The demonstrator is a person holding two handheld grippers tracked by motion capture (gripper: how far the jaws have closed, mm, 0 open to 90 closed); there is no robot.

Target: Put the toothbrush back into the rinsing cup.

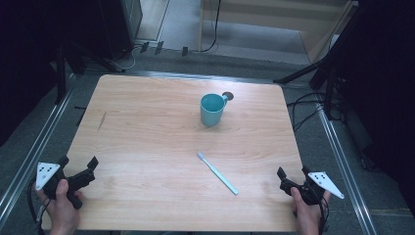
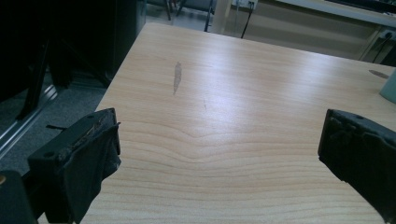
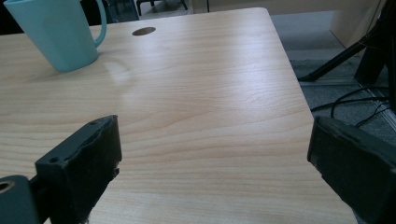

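A teal cup (image 1: pixel 212 109) stands upright on the far half of the table (image 1: pixel 147 127), a little right of centre, its handle turned toward the far right and just beside a small dark round hole (image 1: pixel 228 96) in the top. A pale toothbrush (image 1: pixel 218 173) lies flat nearer the person, slanting from its head at the centre toward the near right, well apart from the cup and from both grippers. The left gripper (image 1: pixel 78 165) sits over the near left corner, close to the left edge, jaws spread wide with nothing between them; its own view looks across bare wood (image 2: pixel 215 116) past a grey streak (image 2: pixel 177 77) toward the far edge, with a sliver of the cup (image 2: pixel 388 87) at the right margin. The right gripper (image 1: pixel 292 174) sits at the near right corner, right by the right edge, jaws likewise wide apart and holding nothing; in its view the cup (image 3: pixel 58 32) stands far off to the upper left, the hole (image 3: pixel 144 31) beyond it, and the table's rounded far corner (image 3: pixel 261 11) and right edge drop off to grey floor and cables (image 3: pixel 355 100). Between the two grippers the near strip of the table is open wood, and so is the whole left half, up to the far edge
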